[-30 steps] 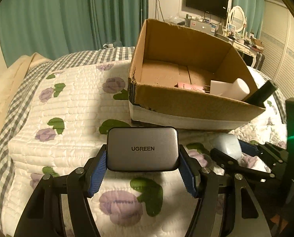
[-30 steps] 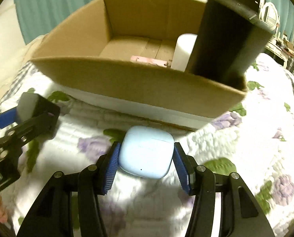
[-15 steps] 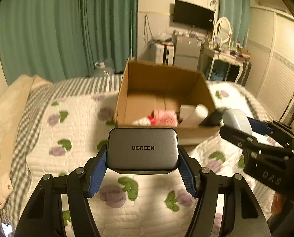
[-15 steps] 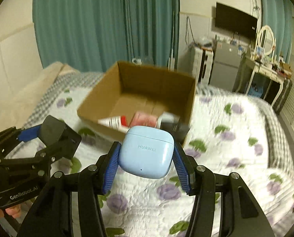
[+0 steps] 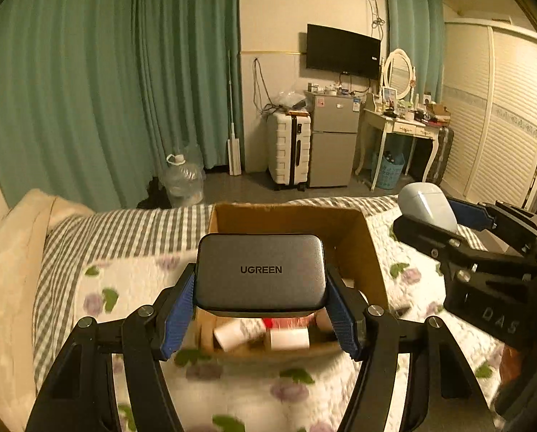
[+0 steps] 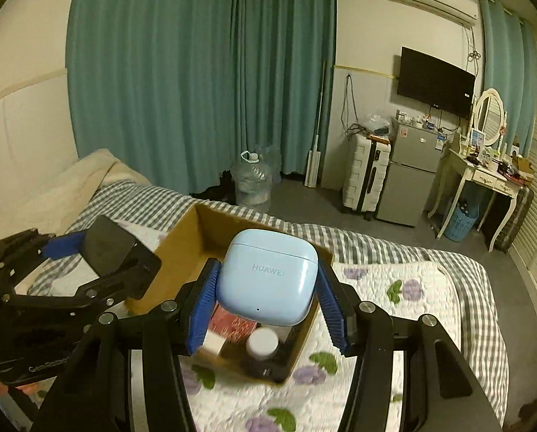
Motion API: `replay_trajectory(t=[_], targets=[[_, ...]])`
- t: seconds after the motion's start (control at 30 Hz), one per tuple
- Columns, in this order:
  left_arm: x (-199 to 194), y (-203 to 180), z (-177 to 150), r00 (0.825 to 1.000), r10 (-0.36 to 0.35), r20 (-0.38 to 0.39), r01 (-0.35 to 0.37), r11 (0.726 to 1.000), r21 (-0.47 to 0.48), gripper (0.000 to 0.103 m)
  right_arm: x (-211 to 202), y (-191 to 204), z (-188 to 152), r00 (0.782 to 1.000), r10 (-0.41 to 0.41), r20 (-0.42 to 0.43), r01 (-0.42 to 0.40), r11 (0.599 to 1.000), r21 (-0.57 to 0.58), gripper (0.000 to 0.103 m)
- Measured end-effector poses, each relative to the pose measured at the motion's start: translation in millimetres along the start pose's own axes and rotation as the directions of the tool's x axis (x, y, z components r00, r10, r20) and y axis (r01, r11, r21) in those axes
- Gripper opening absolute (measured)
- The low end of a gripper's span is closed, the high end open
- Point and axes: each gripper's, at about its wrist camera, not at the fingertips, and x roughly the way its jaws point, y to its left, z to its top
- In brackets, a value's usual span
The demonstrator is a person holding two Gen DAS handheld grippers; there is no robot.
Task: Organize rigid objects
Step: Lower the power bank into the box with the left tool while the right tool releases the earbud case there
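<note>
My left gripper (image 5: 261, 309) is shut on a grey UGREEN charger (image 5: 260, 273) and holds it high above the open cardboard box (image 5: 371, 252) on the bed. My right gripper (image 6: 266, 309) is shut on a light blue HUAWEI earbud case (image 6: 268, 277), also high over the box (image 6: 182, 248). Each gripper shows in the other's view: the right one with the case (image 5: 426, 207) at the right, the left one with the charger (image 6: 106, 244) at the left. The box holds a white tube (image 5: 232, 334), a red-pink pack (image 6: 232, 324) and a white-capped bottle (image 6: 263, 342).
The box sits on a floral quilt (image 6: 412, 309) over a checked blanket (image 5: 124, 223). Beyond the bed are teal curtains (image 5: 106, 90), a water jug (image 5: 182, 180), a white suitcase (image 5: 288, 151), a small fridge (image 5: 331, 136) and a dressing table (image 5: 401, 126).
Both grippers have risen well above the bed with their objects held. The box, close and large a second ago, now lies far below, and the room beyond has come into view.
</note>
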Motion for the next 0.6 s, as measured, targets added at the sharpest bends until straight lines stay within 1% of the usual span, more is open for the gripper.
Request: replay_trajectory(t=[0.13,0.3,0.47,0.6], targets=[[35,-4,8,1.0,0.005,-0.023,-0.005,1.0,0.015,0.067,27,-9,1,1.0,0.004,-0.013,-0.003,1.0,0.017,0.053],[75,-5,1,0.997,0.008,-0.072,-0.007,1.0,0.022,0.067,59,-17,-6,0.999,0.012,-0.033,-0.011,0.999,0.045,0.053],[104,-5,-12,0.993,0.009,-0.117,-0.006,1.0,0.029,0.067,83,-22,-14,0.998,0.014,-0.057,-0.01,0.998,0.064,0.053],[118,-2,-21,0.991,0.004,-0.137,-0.001,1.0,0.022,0.067,92,-23,-20,0.997,0.014,-0.071,-0.01,0.998,0.064,0.053]])
